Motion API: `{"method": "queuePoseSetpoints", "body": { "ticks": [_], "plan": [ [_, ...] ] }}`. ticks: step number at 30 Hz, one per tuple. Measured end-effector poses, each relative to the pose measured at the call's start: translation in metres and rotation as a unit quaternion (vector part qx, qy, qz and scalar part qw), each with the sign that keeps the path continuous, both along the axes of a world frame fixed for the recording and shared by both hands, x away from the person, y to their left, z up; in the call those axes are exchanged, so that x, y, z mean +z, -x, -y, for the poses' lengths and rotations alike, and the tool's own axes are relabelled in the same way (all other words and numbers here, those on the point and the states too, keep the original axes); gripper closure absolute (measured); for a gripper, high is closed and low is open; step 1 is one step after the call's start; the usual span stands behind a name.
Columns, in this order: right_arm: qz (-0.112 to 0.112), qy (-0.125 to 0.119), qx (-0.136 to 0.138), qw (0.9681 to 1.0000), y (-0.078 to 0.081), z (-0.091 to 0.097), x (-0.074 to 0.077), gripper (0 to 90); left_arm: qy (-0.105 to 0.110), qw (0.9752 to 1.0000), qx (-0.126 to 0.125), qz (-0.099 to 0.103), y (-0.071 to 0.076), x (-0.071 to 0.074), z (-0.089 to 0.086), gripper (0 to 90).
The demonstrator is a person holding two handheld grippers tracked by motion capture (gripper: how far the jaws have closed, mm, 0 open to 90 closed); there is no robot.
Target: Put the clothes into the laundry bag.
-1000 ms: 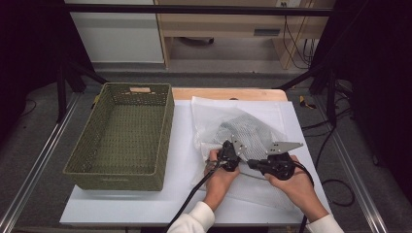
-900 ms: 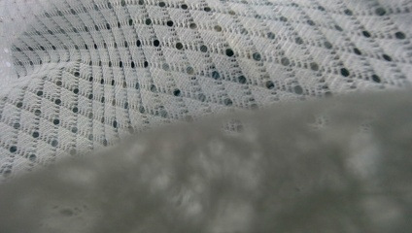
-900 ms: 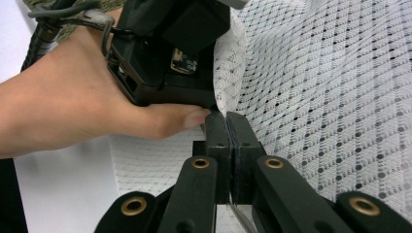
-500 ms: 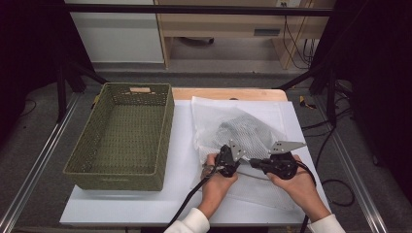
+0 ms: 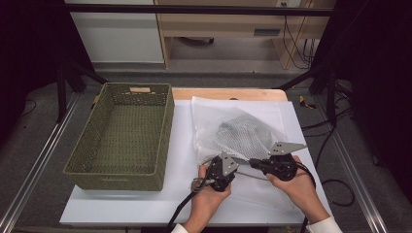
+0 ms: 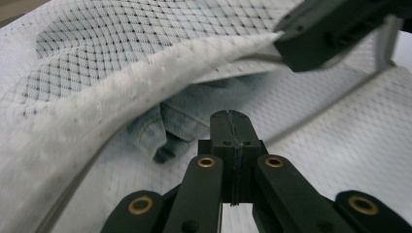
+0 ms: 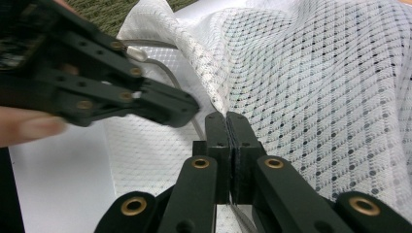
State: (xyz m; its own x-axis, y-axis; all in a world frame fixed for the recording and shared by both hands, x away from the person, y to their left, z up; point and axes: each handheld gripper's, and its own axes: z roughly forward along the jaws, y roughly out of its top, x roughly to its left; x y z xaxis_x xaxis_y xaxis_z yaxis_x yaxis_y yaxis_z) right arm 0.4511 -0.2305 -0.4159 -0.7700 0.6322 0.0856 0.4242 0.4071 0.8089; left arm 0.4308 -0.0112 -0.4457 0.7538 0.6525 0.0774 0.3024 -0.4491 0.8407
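Mesh bag [image 5: 238,133]: I count one, white, netted, with blue denim [image 6: 170,121] inside, beside one green basket [image 5: 121,136]. My right gripper [image 7: 227,116] pinches the bag's edge; my left gripper [image 6: 231,116] is closed empty.

White mesh laundry bag [image 5: 238,131] flat on table, mouth edge lifted; denim garment [image 6: 194,116] inside, just ahead of left jaws

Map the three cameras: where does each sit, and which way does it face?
High view: above the person's side, facing forward and down on table, basket and mesh bag; left hand and right hand enter from below.
Left gripper view: on the left hand-held gripper, along its shut jaws into the bag's mouth, at denim.
Right gripper view: on the right hand-held gripper, shut on the bag's edge.
Shared: each gripper view catches the other gripper.
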Motion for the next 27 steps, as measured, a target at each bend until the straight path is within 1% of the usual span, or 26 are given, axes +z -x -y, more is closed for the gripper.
{"method": "queuePoseSetpoints", "body": {
  "ticks": [2, 5, 9, 13, 15, 18, 20, 22, 24, 25, 27],
  "plan": [
    [0.002, 0.003, 0.0, 1.0, 0.0, -0.001, -0.001, 89.3, 0.001, 1.0, -0.004, 0.002, 0.006, 0.002, -0.005, 90.0],
    [0.005, 0.0, 0.001, 1.0, 0.001, -0.002, -0.002, 89.3, 0.005, 1.0, -0.007, 0.005, 0.014, 0.006, -0.014, 90.0],
    [0.009, -0.006, 0.003, 0.9999, 0.003, -0.003, -0.002, 89.3, 0.016, 0.9998, 0.0, 0.011, 0.024, 0.013, -0.027, 90.0],
    [0.012, -0.004, 0.004, 0.9999, 0.004, -0.005, -0.002, 89.3, 0.02, 0.9996, 0.006, 0.018, 0.035, 0.018, -0.041, 90.0],
    [0.014, -0.001, 0.005, 0.9999, 0.004, -0.006, -0.003, 89.2, 0.015, 0.9993, 0.017, 0.029, 0.039, 0.021, -0.048, 80.9],
    [0.015, -0.003, 0.006, 0.9999, 0.004, -0.005, -0.005, 89.2, 0.014, 0.9988, 0.026, 0.039, 0.043, 0.028, -0.06, 74.1],
    [0.012, -0.002, 0.006, 0.9999, 0.004, -0.003, -0.008, 89.2, 0.009, 0.9988, 0.027, 0.039, 0.043, 0.034, -0.069, 69.1],
    [0.009, -0.003, 0.002, 1.0, 0.004, 0.0, -0.01, 89.2, 0.008, 0.9983, 0.035, 0.046, 0.044, 0.04, -0.077, 64.3],
    [0.011, -0.005, 0.001, 0.9999, 0.004, 0.002, -0.01, 89.2, 0.011, 0.9965, 0.053, 0.064, 0.046, 0.046, -0.086, 59.2],
    [0.012, -0.007, 0.0, 0.9999, 0.004, 0.003, -0.009, 89.1, 0.017, 0.9959, 0.059, 0.066, 0.047, 0.049, -0.092, 57.6],
    [0.011, -0.009, -0.002, 0.9999, 0.004, 0.004, -0.009, 89.2, 0.026, 0.9957, 0.066, 0.06, 0.047, 0.051, -0.098, 56.3]
  ]
}}
